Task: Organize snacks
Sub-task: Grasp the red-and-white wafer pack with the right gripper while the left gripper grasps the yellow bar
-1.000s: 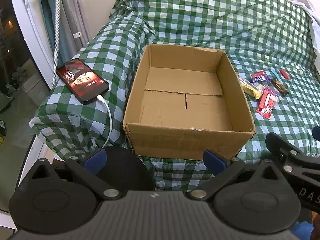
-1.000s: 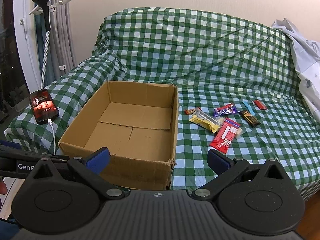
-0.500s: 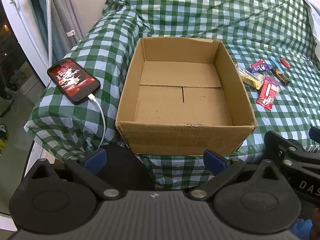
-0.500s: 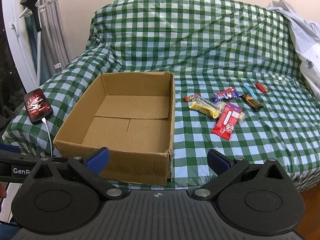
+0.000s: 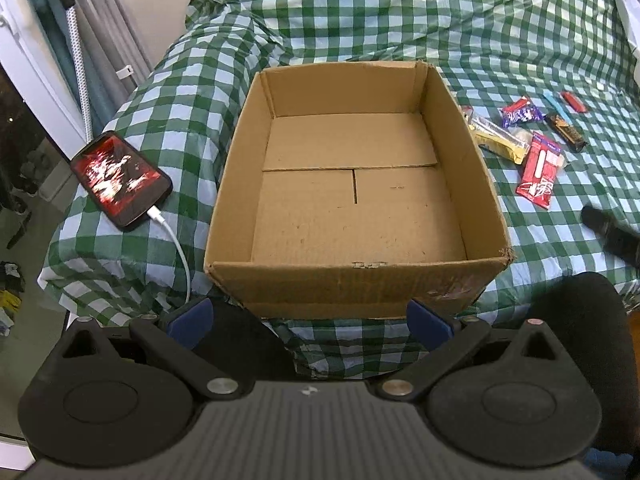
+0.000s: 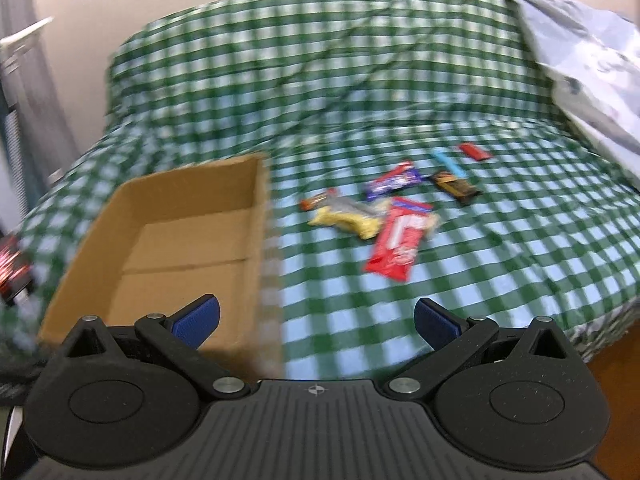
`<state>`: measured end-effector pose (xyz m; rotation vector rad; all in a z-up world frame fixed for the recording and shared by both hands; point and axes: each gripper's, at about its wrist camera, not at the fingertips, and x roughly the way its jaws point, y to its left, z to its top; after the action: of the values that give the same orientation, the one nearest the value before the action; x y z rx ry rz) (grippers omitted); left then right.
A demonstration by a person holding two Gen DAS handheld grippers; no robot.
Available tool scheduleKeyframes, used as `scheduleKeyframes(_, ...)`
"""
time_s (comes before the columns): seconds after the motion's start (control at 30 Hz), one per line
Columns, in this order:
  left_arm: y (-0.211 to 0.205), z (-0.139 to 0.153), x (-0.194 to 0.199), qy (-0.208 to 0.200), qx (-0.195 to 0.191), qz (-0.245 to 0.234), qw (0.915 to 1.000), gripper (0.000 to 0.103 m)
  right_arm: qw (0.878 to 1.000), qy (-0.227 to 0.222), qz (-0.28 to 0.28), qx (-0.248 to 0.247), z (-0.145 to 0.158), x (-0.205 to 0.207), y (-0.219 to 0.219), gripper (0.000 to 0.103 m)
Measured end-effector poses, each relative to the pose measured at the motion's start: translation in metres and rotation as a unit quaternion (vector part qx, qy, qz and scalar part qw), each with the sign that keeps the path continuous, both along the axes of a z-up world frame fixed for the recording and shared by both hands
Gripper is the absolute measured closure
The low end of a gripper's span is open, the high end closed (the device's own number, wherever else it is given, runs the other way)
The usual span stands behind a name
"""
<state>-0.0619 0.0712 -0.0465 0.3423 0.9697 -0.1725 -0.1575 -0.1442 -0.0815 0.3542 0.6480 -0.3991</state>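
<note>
An open cardboard box (image 5: 356,200) sits upright on the green-checked bed cover (image 5: 400,12), its flaps folded flat inside and nothing in it. To its right the snacks lie loose on the cover: a yellow packet (image 5: 496,142) just beside the box wall, a red-and-white wrapped bar (image 5: 538,168) touching its far end, a purple wrapper (image 5: 520,112) behind them, then a dark brown bar (image 5: 566,132), a thin light-blue stick (image 5: 554,102) and a small red bar (image 5: 574,102) farthest out. A small orange-red wrapper (image 6: 318,199) lies near the yellow packet.
</note>
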Motion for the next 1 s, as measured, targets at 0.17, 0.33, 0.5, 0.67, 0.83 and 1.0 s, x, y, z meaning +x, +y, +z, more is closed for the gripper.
scheduleKeyframes(0.17, -0.015, -0.003, 0.014, 0.010, 0.016, 0.001, 0.9998, 0.000, 0.997, 0.009, -0.071, 0.010, -0.042, 0.036, -0.065, 0.000)
scheduleKeyframes(0.33, -0.036, -0.002, 0.030, 0.015, 0.027, 0.002, 0.9995, 0.000, 0.994, 0.053, -0.095, 0.033, -0.097, 0.094, -0.113, 0.000)
scheduleKeyframes(0.5, -0.059, 0.003, 0.051, 0.019, 0.027, 0.003, 0.9995, 0.000, 0.989, 0.091, -0.099, 0.062, -0.142, 0.150, -0.142, 0.000)
scheduleKeyframes(0.67, -0.092, 0.009, 0.074, 0.021, 0.017, -0.015, 0.9995, 0.000, 0.987, 0.109, -0.102, 0.063, -0.168, 0.189, -0.160, 0.000)
scheduleKeyframes(0.83, -0.141, 0.019, 0.102, 0.028, -0.028, -0.041, 0.9984, 0.000, 0.994, 0.076, -0.052, 0.065, -0.175, 0.188, -0.169, 0.052)
scheduleKeyframes(1.0, -0.212, 0.010, 0.132, 0.057, -0.081, -0.068, 0.9928, 0.000, 0.989, 0.051, -0.111, 0.085, -0.158, 0.149, -0.191, 0.072)
